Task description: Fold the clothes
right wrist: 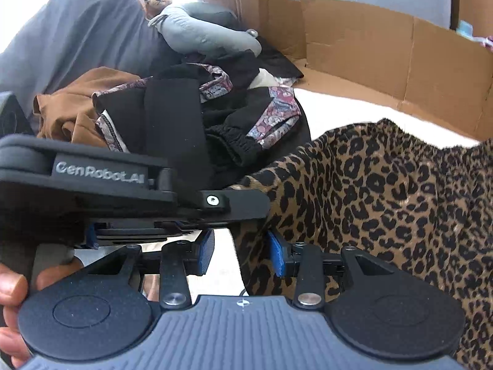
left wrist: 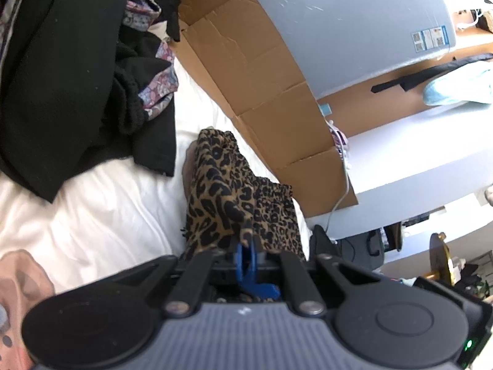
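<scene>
The left tool (left wrist: 246, 246) pinches the leopard-print garment (left wrist: 228, 191) stretching ahead; the right tool (right wrist: 240, 252), spread, straddles its hanging edge.

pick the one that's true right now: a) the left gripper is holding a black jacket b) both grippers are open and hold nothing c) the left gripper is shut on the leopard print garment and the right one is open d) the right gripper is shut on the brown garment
c: in the left wrist view the left gripper has its blue pads closed on a pinch of the leopard print garment, while the right gripper shows its pads apart with the cloth hanging between them.
</scene>
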